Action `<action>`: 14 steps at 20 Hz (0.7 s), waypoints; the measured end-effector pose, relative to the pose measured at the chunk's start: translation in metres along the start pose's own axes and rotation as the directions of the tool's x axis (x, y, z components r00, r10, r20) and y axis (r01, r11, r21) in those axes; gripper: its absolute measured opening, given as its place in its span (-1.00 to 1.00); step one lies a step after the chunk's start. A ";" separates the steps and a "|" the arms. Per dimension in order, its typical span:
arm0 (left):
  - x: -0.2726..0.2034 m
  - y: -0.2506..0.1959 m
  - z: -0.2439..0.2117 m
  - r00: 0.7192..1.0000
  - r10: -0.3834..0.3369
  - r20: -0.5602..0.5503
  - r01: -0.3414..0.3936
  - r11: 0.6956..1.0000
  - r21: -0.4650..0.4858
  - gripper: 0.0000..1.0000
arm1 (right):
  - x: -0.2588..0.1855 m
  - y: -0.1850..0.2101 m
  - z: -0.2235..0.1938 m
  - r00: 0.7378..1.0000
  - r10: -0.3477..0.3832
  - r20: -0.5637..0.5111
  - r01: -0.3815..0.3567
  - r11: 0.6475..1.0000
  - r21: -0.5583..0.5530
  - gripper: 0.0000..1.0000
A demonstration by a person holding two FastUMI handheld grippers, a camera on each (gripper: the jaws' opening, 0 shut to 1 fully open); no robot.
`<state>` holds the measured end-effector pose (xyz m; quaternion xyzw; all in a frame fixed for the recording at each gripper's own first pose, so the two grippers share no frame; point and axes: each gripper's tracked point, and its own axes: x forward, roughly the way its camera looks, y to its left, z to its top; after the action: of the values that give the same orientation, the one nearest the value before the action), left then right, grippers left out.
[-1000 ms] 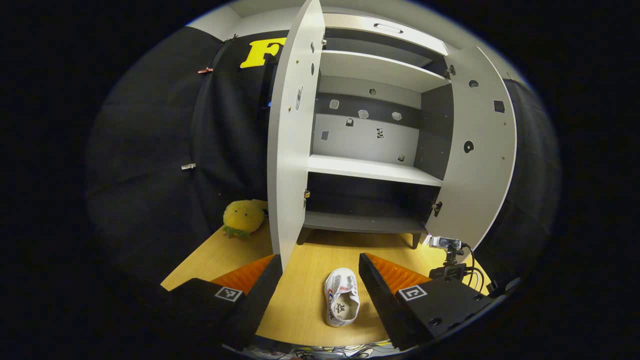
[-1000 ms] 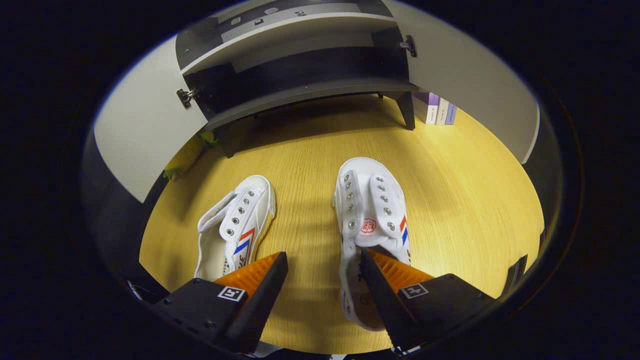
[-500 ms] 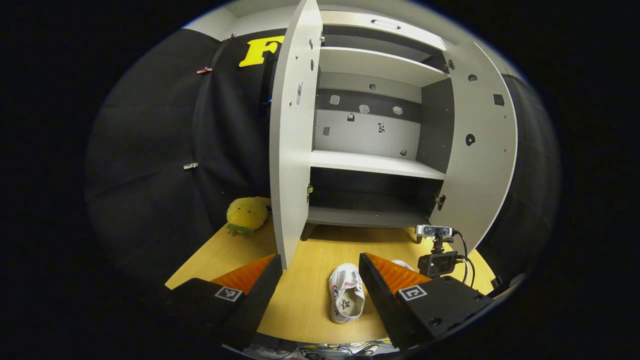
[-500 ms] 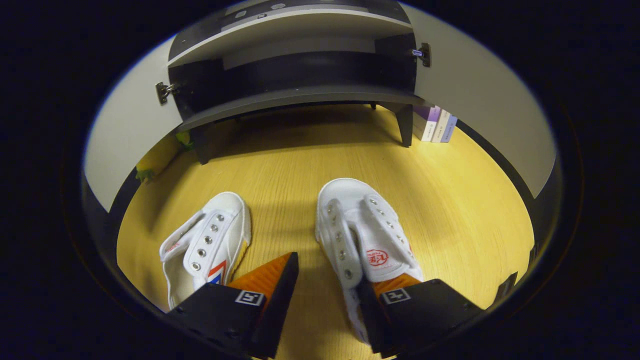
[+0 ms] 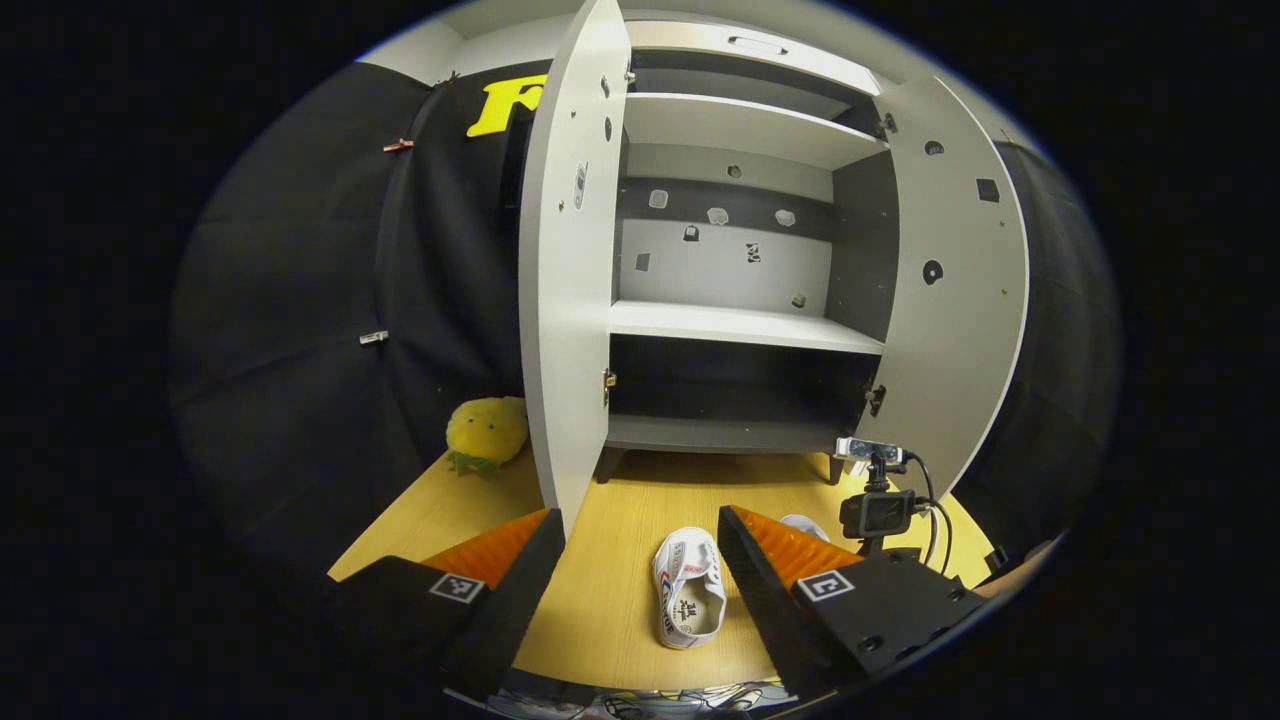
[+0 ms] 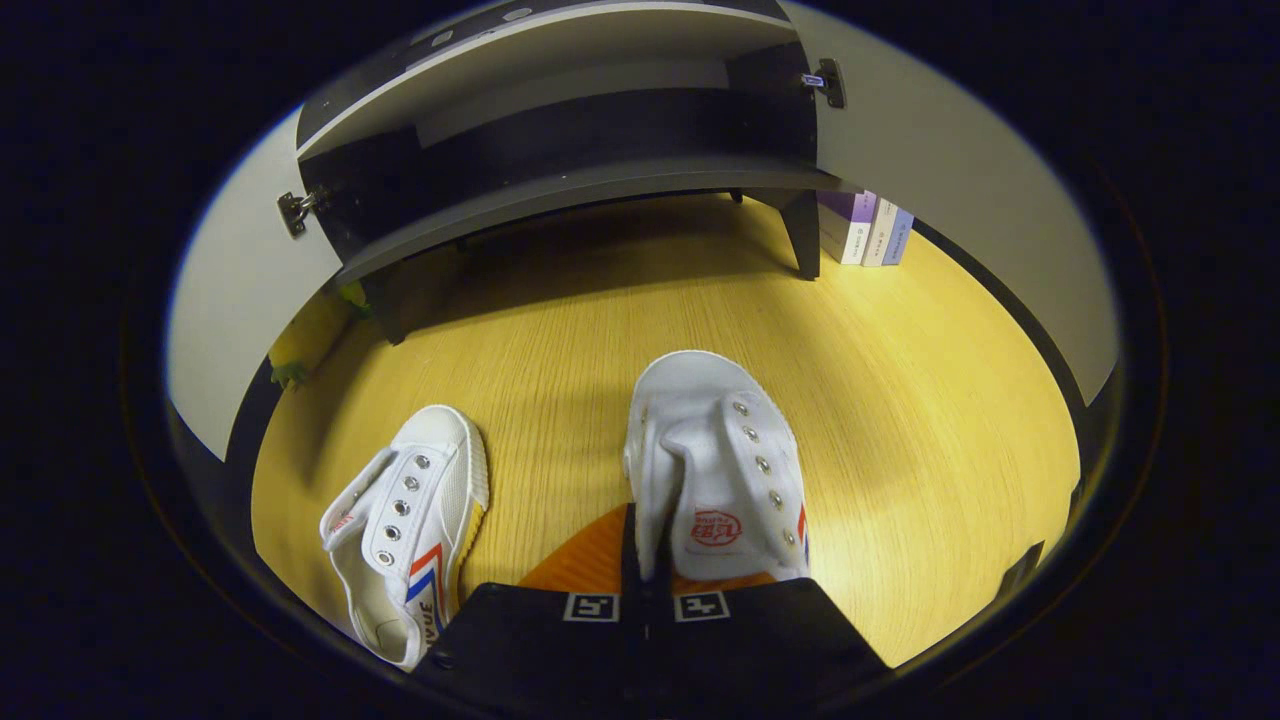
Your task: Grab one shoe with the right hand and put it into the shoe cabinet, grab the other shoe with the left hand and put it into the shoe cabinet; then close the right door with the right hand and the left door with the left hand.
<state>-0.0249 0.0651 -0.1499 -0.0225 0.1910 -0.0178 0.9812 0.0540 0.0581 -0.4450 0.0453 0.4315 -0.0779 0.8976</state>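
Two white canvas shoes lie on the wooden floor in front of the open shoe cabinet (image 6: 580, 190). In the right gripper view, my right gripper (image 6: 645, 545) is shut on the left side wall of the nearer shoe (image 6: 720, 450), its toe pointing at the cabinet. The other shoe (image 6: 410, 520) lies to its left, untouched. In the left gripper view, my left gripper (image 5: 640, 545) hangs open above the floor, with that shoe (image 5: 690, 600) seen between its fingers, far below. The cabinet (image 5: 730, 325) shows bare shelves, its left door (image 5: 565, 300) and right door (image 5: 960, 300) both swung wide.
A yellow plush toy (image 5: 487, 432) sits on the floor left of the cabinet. A few books (image 6: 865, 228) stand behind the right door. Black cloth walls close in both sides. The right gripper's camera body (image 5: 880, 510) shows low near the right door.
My right gripper's fingers have gone from open around the shoe's edge to shut on its side wall. The left gripper has barely drifted and stays open.
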 end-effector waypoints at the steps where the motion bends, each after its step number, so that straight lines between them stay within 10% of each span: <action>1: -0.002 0.000 -0.001 1.000 -0.002 -0.002 0.002 1.000 0.001 0.94 | 0.001 0.000 0.000 1.000 0.010 -0.002 -0.010 1.000 -0.004 -0.89; 14: -0.003 0.001 -0.002 1.000 -0.022 0.016 0.022 0.999 0.036 0.94 | -0.060 0.012 0.029 0.992 0.096 0.085 -0.088 0.992 -0.085 -0.90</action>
<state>-0.0286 0.0662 -0.1507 -0.0070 0.1821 -0.0318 0.9827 0.0414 0.0716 -0.3800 0.0254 0.3917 -0.0209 0.9195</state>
